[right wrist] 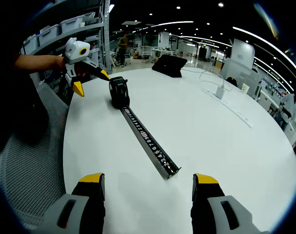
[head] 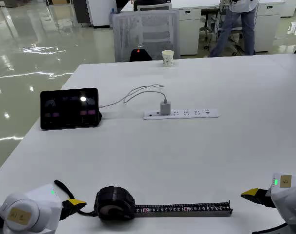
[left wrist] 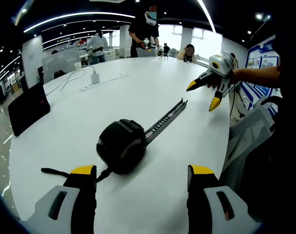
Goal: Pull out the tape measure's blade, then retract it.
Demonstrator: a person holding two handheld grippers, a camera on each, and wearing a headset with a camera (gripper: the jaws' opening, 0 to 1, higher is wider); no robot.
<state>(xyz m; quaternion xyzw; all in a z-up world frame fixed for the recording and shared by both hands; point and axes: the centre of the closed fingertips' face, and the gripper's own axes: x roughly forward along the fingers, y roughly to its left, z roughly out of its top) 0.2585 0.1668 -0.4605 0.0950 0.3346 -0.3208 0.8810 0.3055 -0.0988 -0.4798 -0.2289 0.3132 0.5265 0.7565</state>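
Observation:
A black tape measure (head: 114,203) lies on the white table (head: 187,161) near its front edge, its blade (head: 184,209) pulled out flat to the right. My left gripper (head: 77,204) is open just left of the case (left wrist: 122,145), which sits a little beyond its jaws. My right gripper (head: 250,194) is open to the right of the blade's end hook (right wrist: 171,172), apart from it. From the right gripper view the case (right wrist: 118,90) lies at the far end of the blade (right wrist: 148,141), with the left gripper (right wrist: 87,78) beside it.
A dark tablet (head: 69,108) stands at the left. A white power strip (head: 182,113) with a charger and cable lies mid-table. A paper cup (head: 167,58) sits at the far edge, with a mesh chair (head: 145,34) behind. People stand in the background.

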